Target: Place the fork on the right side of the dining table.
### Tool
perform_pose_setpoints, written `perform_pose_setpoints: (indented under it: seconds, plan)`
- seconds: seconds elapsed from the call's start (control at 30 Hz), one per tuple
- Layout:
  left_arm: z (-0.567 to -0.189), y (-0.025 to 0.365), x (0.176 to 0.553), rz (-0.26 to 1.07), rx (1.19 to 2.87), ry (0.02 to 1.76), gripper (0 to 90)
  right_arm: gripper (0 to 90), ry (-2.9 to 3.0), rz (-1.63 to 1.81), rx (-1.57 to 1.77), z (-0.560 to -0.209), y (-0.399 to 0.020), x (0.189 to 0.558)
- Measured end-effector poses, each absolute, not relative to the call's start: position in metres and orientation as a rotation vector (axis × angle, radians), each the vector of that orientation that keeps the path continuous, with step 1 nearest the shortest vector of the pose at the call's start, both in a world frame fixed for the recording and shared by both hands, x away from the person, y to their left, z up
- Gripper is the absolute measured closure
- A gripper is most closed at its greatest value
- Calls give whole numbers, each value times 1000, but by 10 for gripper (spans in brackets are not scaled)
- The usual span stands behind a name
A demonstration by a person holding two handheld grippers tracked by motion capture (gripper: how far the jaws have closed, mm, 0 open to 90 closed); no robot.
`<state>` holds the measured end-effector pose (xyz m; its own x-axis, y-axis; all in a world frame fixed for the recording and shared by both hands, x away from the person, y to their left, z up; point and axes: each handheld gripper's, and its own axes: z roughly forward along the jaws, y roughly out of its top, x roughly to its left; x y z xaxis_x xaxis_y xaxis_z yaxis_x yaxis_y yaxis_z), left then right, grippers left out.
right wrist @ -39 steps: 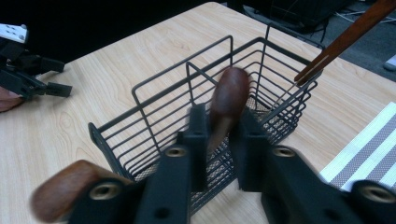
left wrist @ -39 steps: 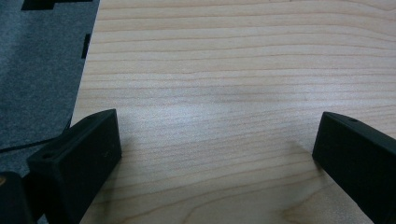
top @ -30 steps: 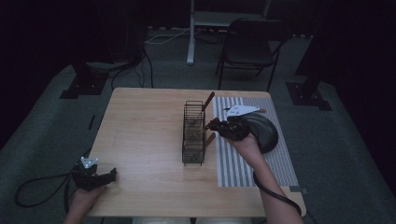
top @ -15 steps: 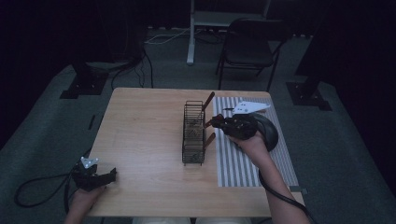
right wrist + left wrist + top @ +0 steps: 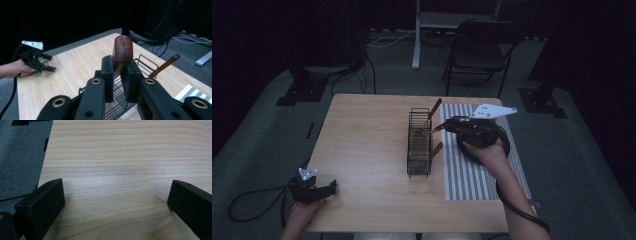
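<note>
Reddish-brown wood, a utensil handle (image 5: 122, 53), is pinched between the pads of the right tongs (image 5: 119, 72), held above the wire rack (image 5: 419, 142) standing on the surface (image 5: 362, 145). The left tongs (image 5: 115, 197) rest spread wide and empty at the near-left edge, well apart.

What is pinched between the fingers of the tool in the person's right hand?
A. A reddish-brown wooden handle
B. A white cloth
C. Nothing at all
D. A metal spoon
A: in the right gripper view, the right gripper has its fingers closed on a reddish-brown wooden handle, held just above the wire rack.
</note>
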<state>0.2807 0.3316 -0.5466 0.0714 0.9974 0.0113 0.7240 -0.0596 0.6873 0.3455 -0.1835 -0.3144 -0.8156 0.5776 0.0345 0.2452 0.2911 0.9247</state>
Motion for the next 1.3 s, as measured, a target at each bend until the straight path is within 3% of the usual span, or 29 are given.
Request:
perform_pose_setpoints:
  seconds: [0.63, 1.3]
  plan:
    - [-547, 332, 281, 691, 1839, 1704, 16, 811, 2145, 1524, 840, -309, -234, 328]
    - [-547, 332, 281, 690, 1839, 1704, 16, 811, 2097, 1464, 1012, -353, -277, 303]
